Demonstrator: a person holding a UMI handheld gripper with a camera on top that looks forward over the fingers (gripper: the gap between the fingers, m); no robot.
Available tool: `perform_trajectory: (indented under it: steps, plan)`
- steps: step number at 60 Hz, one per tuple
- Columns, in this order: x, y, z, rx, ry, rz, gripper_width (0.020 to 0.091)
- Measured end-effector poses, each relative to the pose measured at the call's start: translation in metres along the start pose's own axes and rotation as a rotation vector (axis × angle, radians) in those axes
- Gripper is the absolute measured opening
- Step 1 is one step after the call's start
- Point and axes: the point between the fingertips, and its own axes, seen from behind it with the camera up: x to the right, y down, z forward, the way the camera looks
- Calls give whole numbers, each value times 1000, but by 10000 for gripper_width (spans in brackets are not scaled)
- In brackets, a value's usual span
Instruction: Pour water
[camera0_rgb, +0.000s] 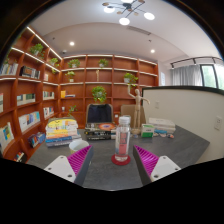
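Standing between the spread gripper (112, 160) fingers, the bottle (123, 139) hides its base.

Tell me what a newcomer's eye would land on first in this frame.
Probably the clear bottle, upright on the grey table just ahead of the open gripper, its pink pads flanking it. Behind, wooden shelves with plants and books span the wall.

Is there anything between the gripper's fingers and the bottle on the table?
Nothing visible. The bottle stands upright on the grey table, just ahead of the open gripper and centred on its gap. The stacked books lie off to one side.
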Motion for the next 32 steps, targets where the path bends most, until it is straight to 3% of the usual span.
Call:
perform_trajectory:
  steps: [14,32]
  plan:
    - [-18,-14,-47,60,-87,18,824]
    - [-11,-9,-67,47,-75,1,827]
